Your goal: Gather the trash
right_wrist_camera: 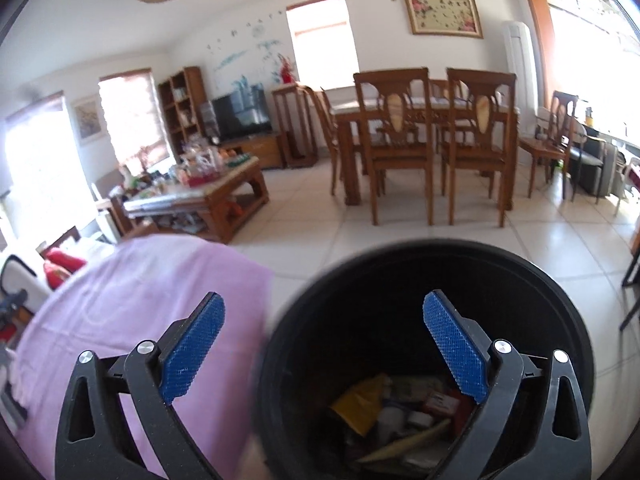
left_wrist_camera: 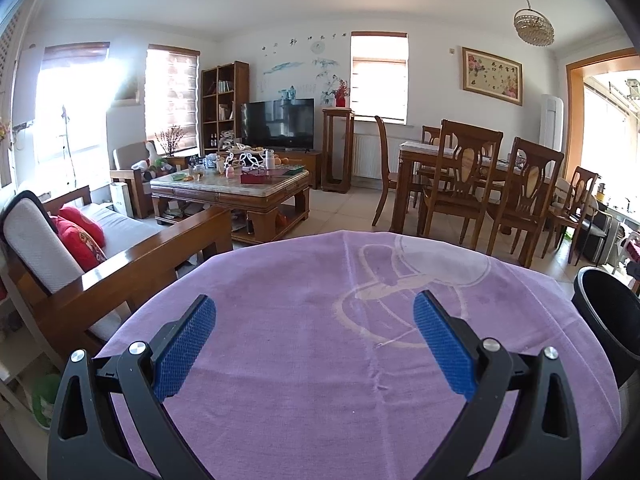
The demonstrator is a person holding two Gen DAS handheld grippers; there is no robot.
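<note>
A black round trash bin (right_wrist_camera: 432,280) stands beside a table covered with a purple cloth (left_wrist_camera: 320,320). Inside the bin lie several wrappers and packets, among them a yellow packet (right_wrist_camera: 362,402). My right gripper (right_wrist_camera: 322,320) is open and empty, hovering over the bin's left rim, with its left finger over the cloth (right_wrist_camera: 140,300). My left gripper (left_wrist_camera: 314,322) is open and empty above the purple cloth. The bin's rim (left_wrist_camera: 604,308) shows at the right edge of the left wrist view. No trash shows on the cloth.
A wooden sofa with red cushions (left_wrist_camera: 80,236) stands left of the table. A cluttered coffee table (left_wrist_camera: 232,184) and a TV (left_wrist_camera: 278,124) are farther back. A dining table with wooden chairs (left_wrist_camera: 472,176) stands at the right. Tiled floor (right_wrist_camera: 312,208) lies between.
</note>
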